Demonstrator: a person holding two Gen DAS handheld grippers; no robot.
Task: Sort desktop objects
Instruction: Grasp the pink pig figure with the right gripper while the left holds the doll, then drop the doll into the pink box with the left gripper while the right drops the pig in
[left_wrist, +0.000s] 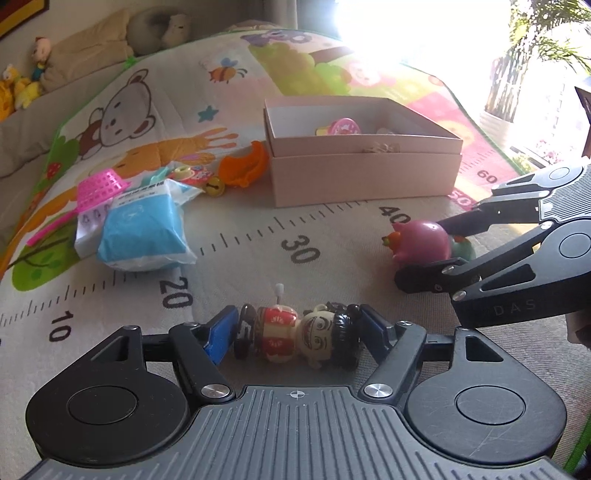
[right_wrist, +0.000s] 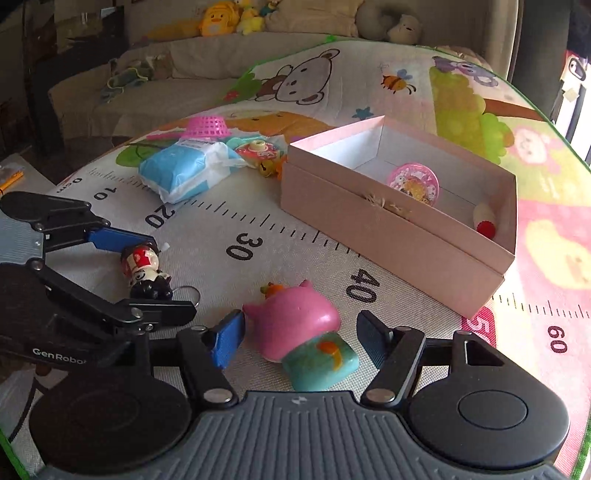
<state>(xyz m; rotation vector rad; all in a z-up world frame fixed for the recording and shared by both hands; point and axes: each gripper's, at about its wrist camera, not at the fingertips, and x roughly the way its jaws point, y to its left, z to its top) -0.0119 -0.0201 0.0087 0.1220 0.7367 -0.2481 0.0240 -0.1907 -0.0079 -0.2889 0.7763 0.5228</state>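
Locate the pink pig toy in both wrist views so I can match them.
Left wrist: pink pig toy at right middle, between the fingers of the right gripper, lying on the mat.
Right wrist: pink pig toy at bottom centre, lying between the open fingers, gaps showing on both sides.
Shared landmark: the pink box, beyond the pig in both views, near the printed 40 mark.

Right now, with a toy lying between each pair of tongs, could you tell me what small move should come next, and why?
Probably close the right tongs on the pink pig toy: it lies between their open fingers with gaps on both sides, and the pink box stands open nearby.
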